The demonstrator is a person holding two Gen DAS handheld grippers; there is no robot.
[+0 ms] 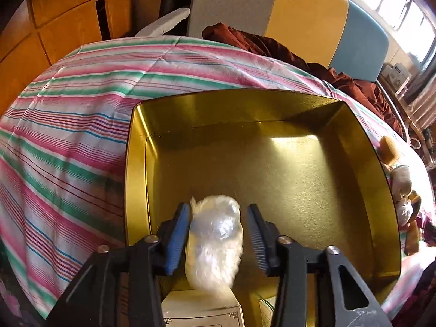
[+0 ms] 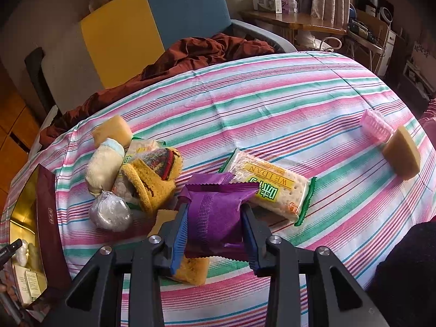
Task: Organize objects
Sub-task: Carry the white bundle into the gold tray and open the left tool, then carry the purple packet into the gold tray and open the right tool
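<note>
Left wrist view alone gives the inside of the gold tin (image 1: pixel 272 163): broad bare floor, shiny walls, sitting on the striped cloth (image 1: pixel 68 122), with white printed boxes (image 1: pixel 201 310) at its near edge. Right wrist view alone gives the loose pile on the cloth: a cracker packet (image 2: pixel 275 188) marked WEIDAN, a yellow knitted sock (image 2: pixel 152 188), a cream sock (image 2: pixel 102 163), a clear-wrapped round cake (image 2: pixel 110 212), a pink ribbed piece (image 2: pixel 376 126) and a tan wedge sponge (image 2: pixel 403 154) well apart to the right; the tin shows there only as a maroon-sided sliver at far left. Left gripper (image 1: pixel 219 231): jaws parted, no earlier picture to compare; a clear-wrapped white bundle (image 1: pixel 215 242) sits between the blue pads, brushing the left one, a visible gap to the right one, blurred. Its long axis runs along the fingers, top end toward the tin floor. Right gripper (image 2: pixel 215 223): clamped on a purple foil packet (image 2: pixel 215 212), pads pressing both sides; packet's long axis runs away from the camera, crimped end toward the cracker packet, just above a toast-like slice (image 2: pixel 190 271).
</note>
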